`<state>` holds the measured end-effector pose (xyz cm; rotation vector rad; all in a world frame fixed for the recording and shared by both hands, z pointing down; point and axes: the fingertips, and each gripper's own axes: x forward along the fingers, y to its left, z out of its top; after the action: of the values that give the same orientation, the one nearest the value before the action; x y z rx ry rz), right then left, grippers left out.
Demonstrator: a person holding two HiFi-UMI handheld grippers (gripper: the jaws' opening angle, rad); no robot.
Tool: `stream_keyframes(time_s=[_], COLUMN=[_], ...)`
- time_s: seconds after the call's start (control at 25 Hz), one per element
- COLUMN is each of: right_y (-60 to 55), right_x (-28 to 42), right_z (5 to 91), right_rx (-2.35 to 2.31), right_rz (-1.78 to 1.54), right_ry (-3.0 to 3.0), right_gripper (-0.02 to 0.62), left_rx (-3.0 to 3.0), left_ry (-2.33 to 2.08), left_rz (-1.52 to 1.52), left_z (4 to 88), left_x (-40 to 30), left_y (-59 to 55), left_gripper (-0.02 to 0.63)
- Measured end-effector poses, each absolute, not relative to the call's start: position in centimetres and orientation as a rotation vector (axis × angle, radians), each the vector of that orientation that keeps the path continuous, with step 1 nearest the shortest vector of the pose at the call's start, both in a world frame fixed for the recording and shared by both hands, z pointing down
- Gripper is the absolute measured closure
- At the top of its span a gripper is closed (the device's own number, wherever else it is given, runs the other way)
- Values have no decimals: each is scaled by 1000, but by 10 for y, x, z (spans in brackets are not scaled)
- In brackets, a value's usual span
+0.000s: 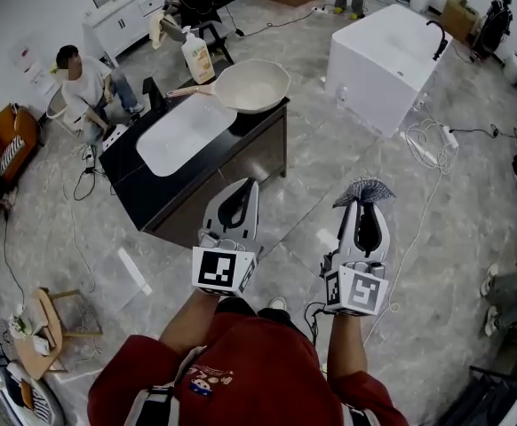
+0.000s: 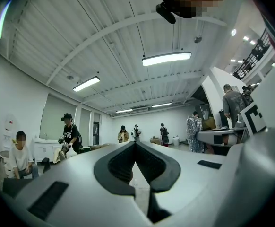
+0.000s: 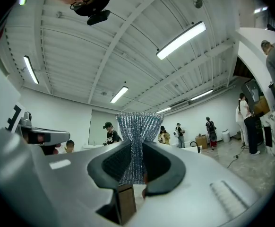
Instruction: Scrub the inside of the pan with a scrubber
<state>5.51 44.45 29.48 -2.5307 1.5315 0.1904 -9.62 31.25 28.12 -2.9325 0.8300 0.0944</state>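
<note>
A cream pan with a wooden handle rests on the far corner of a black table, well ahead of both grippers. My right gripper is shut on a silver metallic scrubber, which fans out past the jaw tips; in the right gripper view the scrubber is pinched between the dark pads. My left gripper is shut with nothing in it, its pads meeting at the tip. Both grippers are held up at chest height, short of the table, and their views point at the ceiling.
A white oval board lies on the table beside the pan, and a bottle stands behind it. A seated person is at the left. A white tub stands at the right. Cables trail over the floor.
</note>
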Motion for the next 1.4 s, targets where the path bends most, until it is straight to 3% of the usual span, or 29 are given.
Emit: stream_keyframes(time_s=[0.44, 1.4], right_y=[395, 137], right_x=[82, 133], right_z=[302, 278], right_rx=[-2524, -2542], right_rz=[216, 241], right_ry=[1566, 1647], right_gripper=[506, 506], left_rx=[-2952, -2998], left_ry=[855, 950], left_rz=[115, 211], left_z=[297, 303], left_x=[-67, -19], left_y=[265, 6], left_gripper=[600, 601])
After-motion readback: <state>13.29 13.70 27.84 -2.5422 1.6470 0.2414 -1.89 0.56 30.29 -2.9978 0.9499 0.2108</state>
